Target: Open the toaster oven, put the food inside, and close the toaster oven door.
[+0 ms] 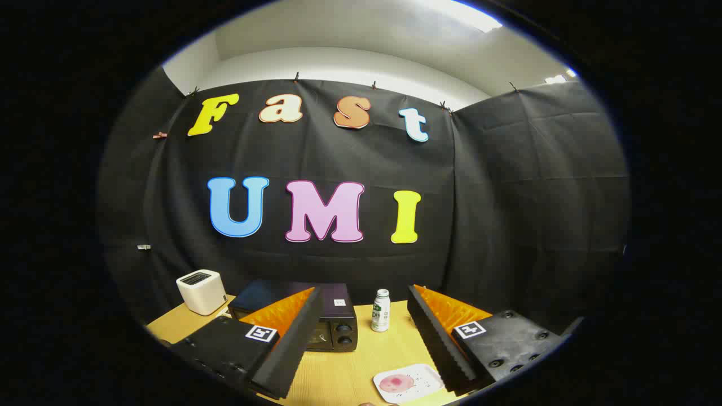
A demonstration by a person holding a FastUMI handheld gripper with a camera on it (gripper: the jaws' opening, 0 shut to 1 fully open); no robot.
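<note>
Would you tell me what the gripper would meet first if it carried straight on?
Probably the small white bottle, standing between the open gripper fingers beside the black toaster oven; depth is unclear.

Fisheye riding the claw (361, 338), raised above the table (338, 378), facing the booth wall (toaster oven (330, 324) near)

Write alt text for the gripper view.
The open gripper hangs above a wooden table, its fingers framing a closed dark toaster oven and a small bottle. A plate of food lies nearer; a white toaster stands beside the oven.
</note>
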